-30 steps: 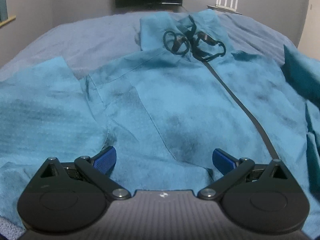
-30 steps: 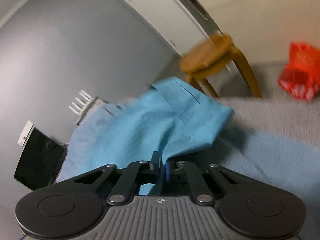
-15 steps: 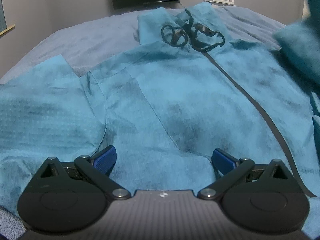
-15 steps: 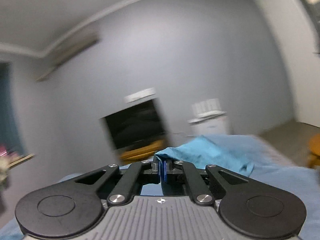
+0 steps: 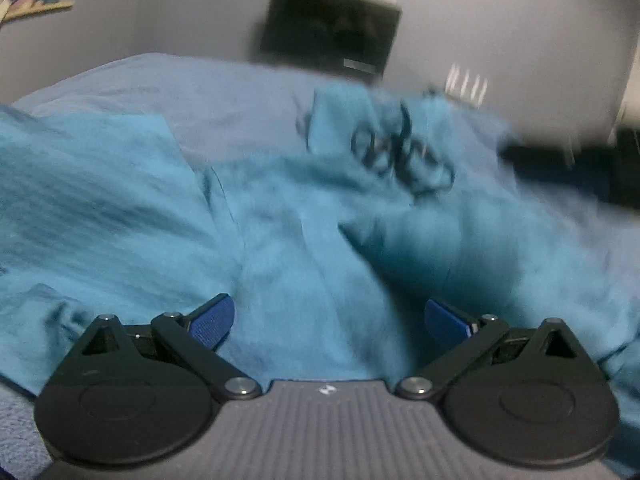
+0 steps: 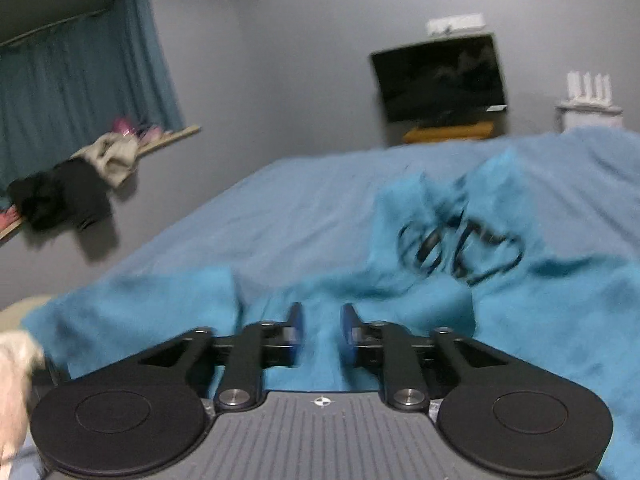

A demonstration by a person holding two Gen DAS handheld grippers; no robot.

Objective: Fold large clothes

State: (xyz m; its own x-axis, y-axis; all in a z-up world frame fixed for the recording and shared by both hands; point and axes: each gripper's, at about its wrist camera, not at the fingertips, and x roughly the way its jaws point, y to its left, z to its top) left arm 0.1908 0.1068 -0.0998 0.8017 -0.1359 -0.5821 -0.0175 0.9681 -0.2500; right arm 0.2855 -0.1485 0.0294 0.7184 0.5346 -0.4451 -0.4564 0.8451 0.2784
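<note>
garment: a large teal hooded jacket (image 5: 320, 248) lies front-up on the bed (image 6: 280, 200), hood end toward the far wall, its dark drawcords (image 6: 460, 248) looped near the collar. one sleeve (image 5: 100, 184) is spread out to the left in the left wrist view.
step in hand: by my reading, the right side has been carried across the body and is being let go; a folded layer (image 5: 460, 248) lies over the right half of the front.
right claw: the right claw (image 6: 322, 334) has just been opening; its blue pads (image 6: 295, 320) stand apart with teal cloth showing in the gap, and neither pad seems to press on it, so i read it as released.
left claw: the left claw (image 5: 328, 320) is spread wide and empty, low over the hem area of the jacket, grasping nothing.
blur: the left view is smeared, so the exact edge of the folded layer is hard to tell.
how to do it well: lift the right claw clear straight up so no cloth drags along with the pads and spoils the fold.
next check: see that the folded edge runs parallel to the zip line before going on; if it has bunched, smooth it flat.
other side: the spread sleeve probably comes next; pinch it near the cuff or the shoulder seam, not mid-cloth.
risk: the loose drawcords could catch a pad, so keep clear of the collar.
</note>
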